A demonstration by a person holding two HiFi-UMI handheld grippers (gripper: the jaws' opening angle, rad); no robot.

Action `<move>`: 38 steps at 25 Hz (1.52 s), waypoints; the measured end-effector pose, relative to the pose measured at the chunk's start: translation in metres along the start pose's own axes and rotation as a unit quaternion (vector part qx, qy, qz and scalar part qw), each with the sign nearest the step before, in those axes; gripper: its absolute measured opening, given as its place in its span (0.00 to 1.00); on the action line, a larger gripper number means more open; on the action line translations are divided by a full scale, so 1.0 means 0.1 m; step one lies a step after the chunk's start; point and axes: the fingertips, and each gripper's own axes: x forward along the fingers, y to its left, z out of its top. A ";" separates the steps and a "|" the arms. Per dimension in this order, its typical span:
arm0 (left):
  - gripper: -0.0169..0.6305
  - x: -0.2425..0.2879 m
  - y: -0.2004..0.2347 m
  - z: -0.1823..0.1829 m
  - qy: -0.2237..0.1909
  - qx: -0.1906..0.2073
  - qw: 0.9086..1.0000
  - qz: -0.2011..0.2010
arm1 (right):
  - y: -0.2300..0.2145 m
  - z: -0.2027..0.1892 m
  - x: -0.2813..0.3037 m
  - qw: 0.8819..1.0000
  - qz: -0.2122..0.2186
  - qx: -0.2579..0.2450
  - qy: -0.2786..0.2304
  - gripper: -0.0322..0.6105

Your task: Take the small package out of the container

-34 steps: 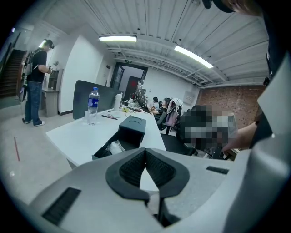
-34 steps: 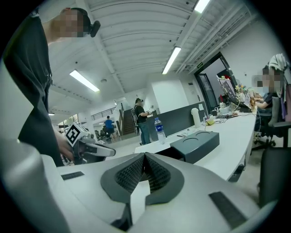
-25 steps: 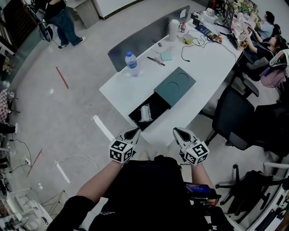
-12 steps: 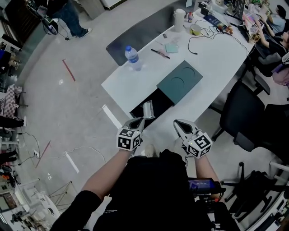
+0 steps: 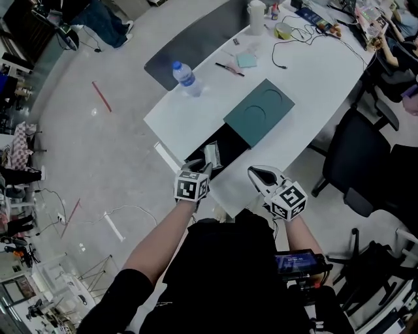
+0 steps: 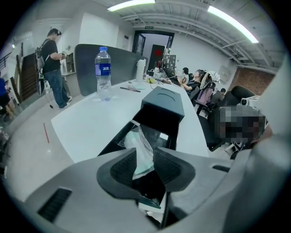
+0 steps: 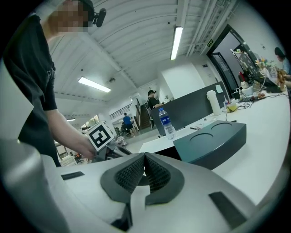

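Observation:
A black open container lies at the near end of the white table, half pulled out of its teal sleeve. A small clear plastic package stands upright inside it. My left gripper points down into the container's near end. Its jaws have just been opening and now stand open. In the left gripper view the package shows in the gap at my left gripper, and the pads do not press on it. My right gripper hovers beside the container, shut and empty.
A water bottle, a pen, a teal notepad, a white jug and cables lie farther along the table. Black office chairs stand on the right. A person stands far off on the left.
My left gripper has moved forward and down to the container's near end and its jaws have opened. My right gripper has shifted slightly and stays shut.

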 end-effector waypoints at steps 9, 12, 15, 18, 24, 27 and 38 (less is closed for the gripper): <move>0.24 0.31 0.13 0.04 0.082 -0.026 0.996 0.026 | -0.18 0.00 -0.04 1.000 0.003 0.011 0.010 0.09; 0.24 0.40 0.17 0.06 0.101 -0.039 0.994 0.022 | -0.26 -0.01 -0.05 1.000 -0.002 0.015 0.016 0.09; 0.24 0.45 0.30 0.10 0.115 -0.048 0.992 0.035 | -0.34 0.01 0.03 1.000 0.001 0.017 0.014 0.09; 0.24 0.48 0.29 0.08 0.124 -0.048 0.990 0.047 | -0.37 0.00 0.00 1.000 0.004 0.020 0.011 0.09; 0.23 0.53 0.24 0.04 0.133 -0.044 0.989 0.048 | -0.39 -0.04 -0.07 1.000 0.007 0.024 0.010 0.09; 0.13 0.50 0.23 0.05 0.128 -0.040 0.989 0.054 | -0.38 -0.04 -0.09 1.000 0.009 0.024 0.011 0.09; 0.12 0.34 0.09 0.10 0.089 -0.016 0.995 0.041 | -0.26 -0.06 -0.09 1.000 0.019 0.015 0.015 0.09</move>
